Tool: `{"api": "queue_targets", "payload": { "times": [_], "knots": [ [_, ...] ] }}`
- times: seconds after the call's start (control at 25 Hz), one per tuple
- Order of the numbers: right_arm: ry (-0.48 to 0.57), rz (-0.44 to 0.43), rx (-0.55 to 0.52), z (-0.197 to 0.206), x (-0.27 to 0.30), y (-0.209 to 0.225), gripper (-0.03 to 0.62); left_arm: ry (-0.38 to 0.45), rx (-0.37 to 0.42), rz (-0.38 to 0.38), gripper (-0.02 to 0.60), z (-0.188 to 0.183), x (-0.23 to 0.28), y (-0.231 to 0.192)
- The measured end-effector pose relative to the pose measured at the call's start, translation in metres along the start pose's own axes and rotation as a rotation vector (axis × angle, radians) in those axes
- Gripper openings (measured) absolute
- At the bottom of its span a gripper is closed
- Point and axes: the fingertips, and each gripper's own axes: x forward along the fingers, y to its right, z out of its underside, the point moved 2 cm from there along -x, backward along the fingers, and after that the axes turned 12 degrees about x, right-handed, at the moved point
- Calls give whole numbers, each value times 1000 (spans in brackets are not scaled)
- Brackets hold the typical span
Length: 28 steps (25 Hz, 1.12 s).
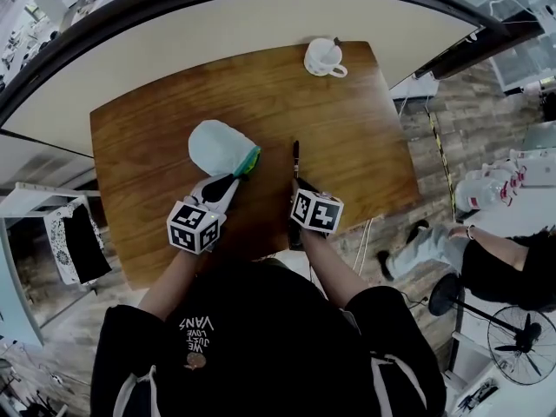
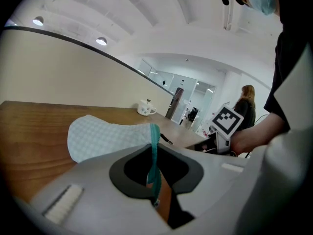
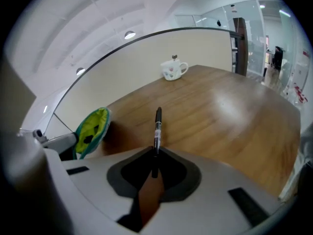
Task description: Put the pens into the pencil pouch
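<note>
A pale blue checked pencil pouch [image 1: 217,146] with a teal zip edge lies on the wooden table [image 1: 156,120]. My left gripper [image 1: 228,183] is shut on the pouch's teal rim [image 2: 154,151] and holds its mouth up. In the right gripper view the pouch's mouth [image 3: 92,130] gapes open, showing a yellow-green lining. My right gripper [image 3: 154,168] is shut on a black pen [image 3: 157,126], which sticks forward out of the jaws, just right of the pouch. In the head view the pen [image 1: 295,156] points away from me.
A white cup [image 1: 325,57] stands at the table's far edge. A curved pale partition runs behind the table. A seated person [image 1: 486,259] and a floor fan [image 1: 521,337] are off to the right, beyond the table's right edge.
</note>
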Motion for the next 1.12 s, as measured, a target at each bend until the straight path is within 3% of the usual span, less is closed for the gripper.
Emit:
{"api": "queue_targets", "payload": {
  "times": [0.28,0.6,0.96,1.12],
  "knots": [
    [-48,-138,-80,29,-30,-29,48,-22,29,-13,41,2,1,2],
    [-93,-228,-183,47,-54,-53,48,-30,55,-6,41,3,5,11],
    [-183,-279,-312,61,-60,-64,48,-41,96,77,40,8,7,39],
    [-198,-285,-317,60,-57,-64,48,-49,96,129,40,12,7,53]
  ]
}}
